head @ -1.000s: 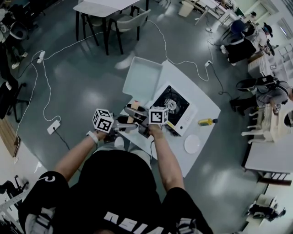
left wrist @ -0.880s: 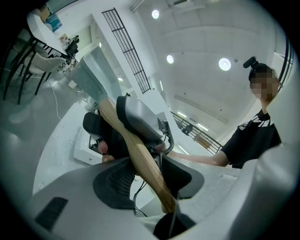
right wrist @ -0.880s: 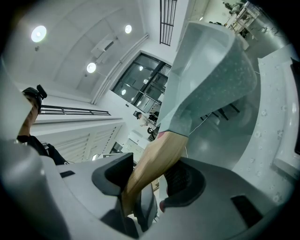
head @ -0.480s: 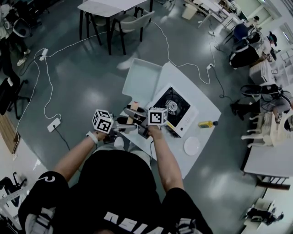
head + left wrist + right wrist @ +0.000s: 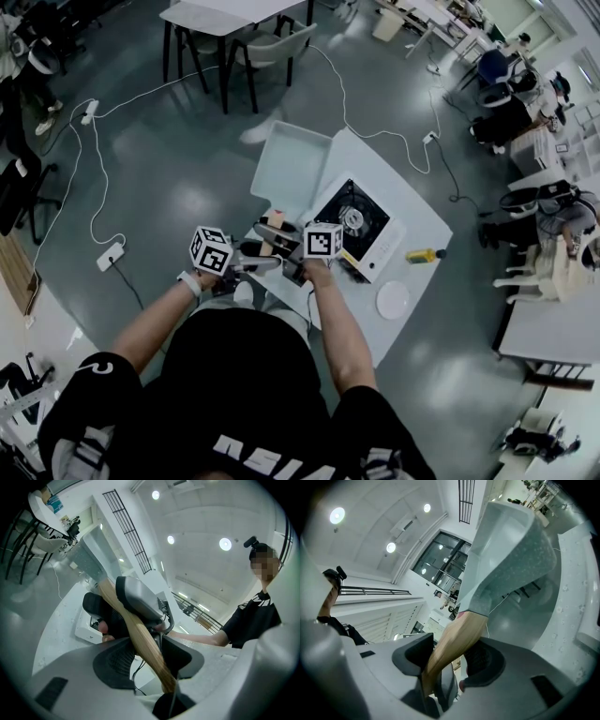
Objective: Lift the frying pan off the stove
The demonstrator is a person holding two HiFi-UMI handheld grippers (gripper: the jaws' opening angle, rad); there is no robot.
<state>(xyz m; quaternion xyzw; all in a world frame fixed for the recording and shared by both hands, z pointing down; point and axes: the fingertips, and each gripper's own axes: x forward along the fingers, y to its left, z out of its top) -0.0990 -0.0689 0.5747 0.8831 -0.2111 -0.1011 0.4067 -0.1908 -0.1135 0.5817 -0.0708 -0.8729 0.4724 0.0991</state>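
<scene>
Against the earlier head-view frames, no task item shifts. The frying pan (image 5: 291,161), both grippers and the stove (image 5: 382,249) keep their places, and only people in the background change position.

**Pan position.** The pan hangs off the stove's far-left corner, clear of the burner (image 5: 352,217), which is bare. The right gripper view shows floor beneath the pan body, so the pan appears to be carried, not set down. On that evidence the lift off the stove is done.

**Axis.** The wooden handle (image 5: 273,228) runs from the pan's near edge back toward the person, along the stove's left side.

**Left gripper** (image 5: 147,658). The jaws are clamped on the handle's free end, with a pad pressing each side.

**Right gripper** (image 5: 450,658). The jaws are clamped on the same handle, ahead of the left gripper. This puts it nearer to both the pan body and the stove.

**Coming move.** The pan's weight lies beyond the right gripper, on the side away from the stove. Both clamps likely need to travel together along the handle line. If one leads, the pan may twist about that axis.
</scene>
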